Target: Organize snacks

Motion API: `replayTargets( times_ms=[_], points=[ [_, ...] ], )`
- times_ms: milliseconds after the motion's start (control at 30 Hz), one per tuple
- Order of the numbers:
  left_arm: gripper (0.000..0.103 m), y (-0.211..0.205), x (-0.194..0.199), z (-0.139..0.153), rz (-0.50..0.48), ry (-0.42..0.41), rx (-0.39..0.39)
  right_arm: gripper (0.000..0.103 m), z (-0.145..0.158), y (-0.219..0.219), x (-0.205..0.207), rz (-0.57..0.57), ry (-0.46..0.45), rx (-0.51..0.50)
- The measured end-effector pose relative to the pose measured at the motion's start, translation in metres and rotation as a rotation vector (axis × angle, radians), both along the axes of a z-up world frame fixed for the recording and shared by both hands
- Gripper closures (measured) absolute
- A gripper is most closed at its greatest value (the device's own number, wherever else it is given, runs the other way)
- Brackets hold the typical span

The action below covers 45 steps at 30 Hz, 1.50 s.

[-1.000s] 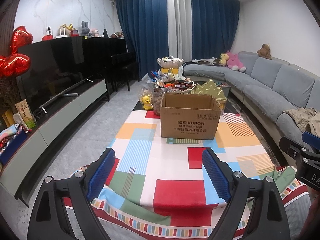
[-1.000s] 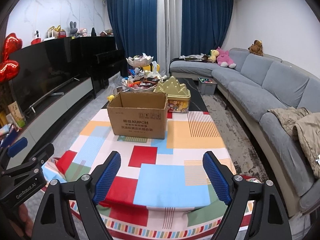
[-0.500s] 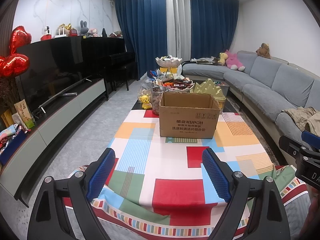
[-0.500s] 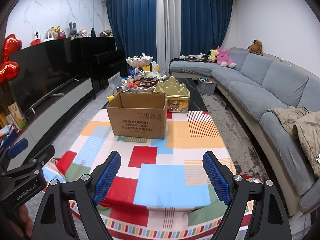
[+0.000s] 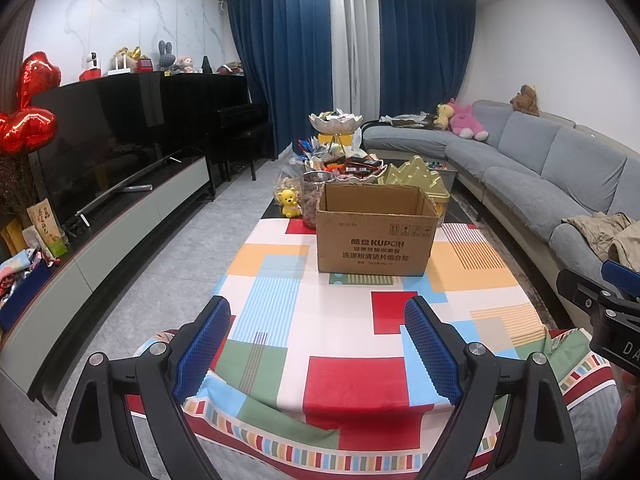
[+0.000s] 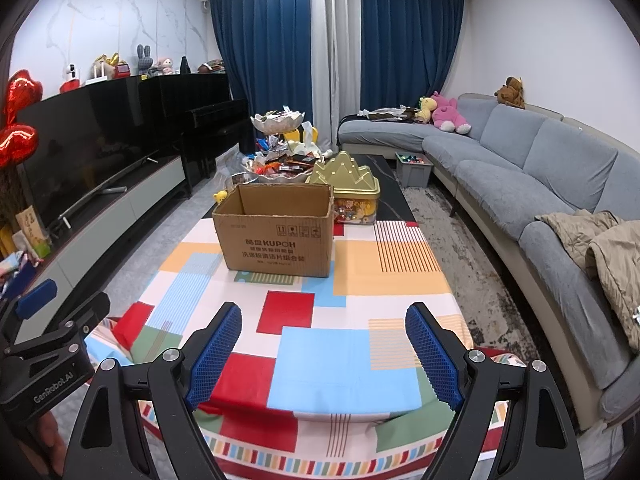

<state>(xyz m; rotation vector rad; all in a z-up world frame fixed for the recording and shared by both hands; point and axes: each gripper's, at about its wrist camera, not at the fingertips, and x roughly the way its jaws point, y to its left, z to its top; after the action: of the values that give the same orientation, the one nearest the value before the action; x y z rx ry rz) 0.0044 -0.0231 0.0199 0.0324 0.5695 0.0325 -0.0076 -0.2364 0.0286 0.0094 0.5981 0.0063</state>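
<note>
We are holding the left gripper [image 5: 316, 344] and right gripper [image 6: 324, 348] wide and empty, well short of the cardboard box [image 5: 376, 228]; reaching the snacks [image 6: 280, 166] behind it risks knocking it.

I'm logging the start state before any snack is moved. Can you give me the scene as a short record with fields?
left gripper: open, nothing between its pads, above the near end of the table
right gripper: open, empty, beside the left one
cardboard box: open top, upright on the patchwork tablecloth; contents not visible
snacks: piled in a tiered dish behind the box
gold tin: behind the box, to its right
yellow bear figure: behind the box, to its left
progress: nothing picked up yet
</note>
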Motion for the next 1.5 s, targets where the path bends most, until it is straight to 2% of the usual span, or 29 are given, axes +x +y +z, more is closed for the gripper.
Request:
replayTargets(
  times_ms=[1500],
  points=[
    [0.011, -0.0054, -0.0034, -0.0033, -0.026, 0.016, -0.015, 0.018, 0.0007, -0.0011, -0.0006, -0.002, -0.001, 0.004]
  ],
)
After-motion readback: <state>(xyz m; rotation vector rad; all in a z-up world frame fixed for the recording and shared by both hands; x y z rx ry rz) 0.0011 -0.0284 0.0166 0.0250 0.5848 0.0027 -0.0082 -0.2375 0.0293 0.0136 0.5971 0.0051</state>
